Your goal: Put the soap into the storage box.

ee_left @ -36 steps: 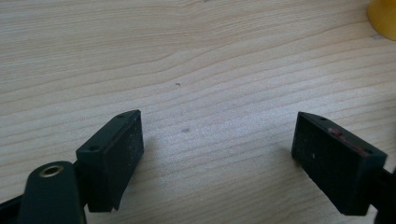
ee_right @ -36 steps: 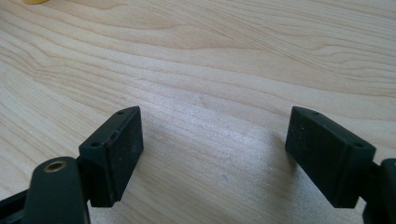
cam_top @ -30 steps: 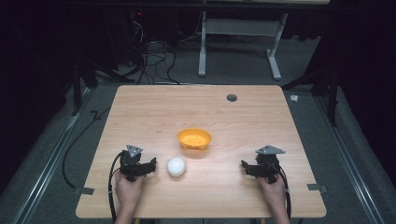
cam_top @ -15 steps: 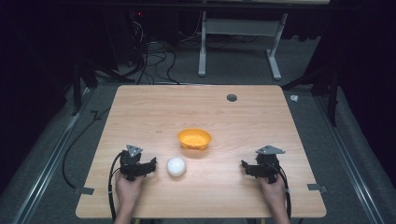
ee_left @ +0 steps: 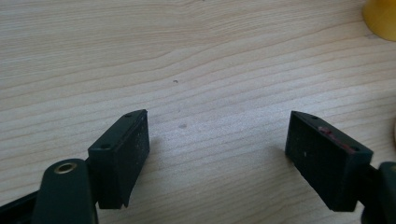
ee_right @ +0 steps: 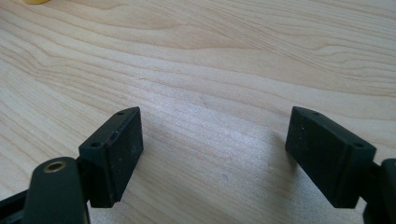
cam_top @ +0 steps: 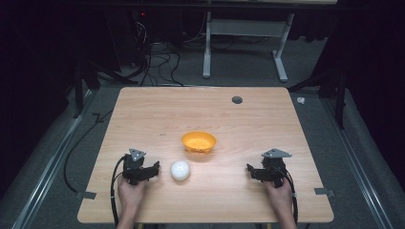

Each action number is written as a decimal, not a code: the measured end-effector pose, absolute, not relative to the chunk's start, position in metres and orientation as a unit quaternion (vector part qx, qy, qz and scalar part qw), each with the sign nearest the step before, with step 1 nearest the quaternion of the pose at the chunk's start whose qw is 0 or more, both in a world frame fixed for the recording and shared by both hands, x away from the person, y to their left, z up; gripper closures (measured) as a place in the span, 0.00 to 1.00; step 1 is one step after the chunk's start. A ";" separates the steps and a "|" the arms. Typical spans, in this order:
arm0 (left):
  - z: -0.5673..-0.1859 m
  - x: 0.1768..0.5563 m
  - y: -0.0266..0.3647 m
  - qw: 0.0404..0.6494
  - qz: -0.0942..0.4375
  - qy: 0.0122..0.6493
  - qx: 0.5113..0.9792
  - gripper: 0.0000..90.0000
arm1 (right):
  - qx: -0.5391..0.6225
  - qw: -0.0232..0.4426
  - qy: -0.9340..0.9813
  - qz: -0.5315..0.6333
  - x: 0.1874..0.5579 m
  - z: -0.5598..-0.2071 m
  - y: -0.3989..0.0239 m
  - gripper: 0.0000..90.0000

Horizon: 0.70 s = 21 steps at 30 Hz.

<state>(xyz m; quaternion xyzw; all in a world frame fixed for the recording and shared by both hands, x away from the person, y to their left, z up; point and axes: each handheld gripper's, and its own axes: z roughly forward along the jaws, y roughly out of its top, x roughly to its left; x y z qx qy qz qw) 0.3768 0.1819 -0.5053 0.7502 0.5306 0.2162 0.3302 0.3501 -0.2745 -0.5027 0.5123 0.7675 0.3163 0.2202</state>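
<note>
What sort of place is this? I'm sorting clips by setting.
Probably a lab or recording rig, not a home: a lone wooden table in a dark room, loose cables on the grey floor behind it, and a metal stand. Only a ball and bowl lie between the open grippers.

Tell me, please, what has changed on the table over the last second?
Nothing has visibly changed. The left gripper and right gripper rest open on the table as before, and the white ball and orange bowl lie where they were.
</note>
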 end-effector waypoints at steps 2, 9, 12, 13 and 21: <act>-0.504 0.376 0.182 0.332 0.215 0.530 0.750 0.25 | 0.512 0.220 0.768 0.316 0.350 -0.503 -0.274 0.22; -0.498 0.371 0.187 0.351 0.208 0.528 0.745 0.24 | 0.512 0.221 0.768 0.316 0.350 -0.503 -0.274 0.22; -0.495 0.368 0.188 0.360 0.200 0.523 0.746 0.24 | 0.512 0.221 0.768 0.316 0.350 -0.503 -0.274 0.22; -0.494 0.367 0.188 0.364 0.200 0.520 0.746 0.24 | 0.512 0.221 0.768 0.316 0.350 -0.503 -0.274 0.22; -0.482 0.360 0.189 0.391 0.189 0.508 0.744 0.23 | 0.512 0.221 0.768 0.315 0.350 -0.503 -0.274 0.22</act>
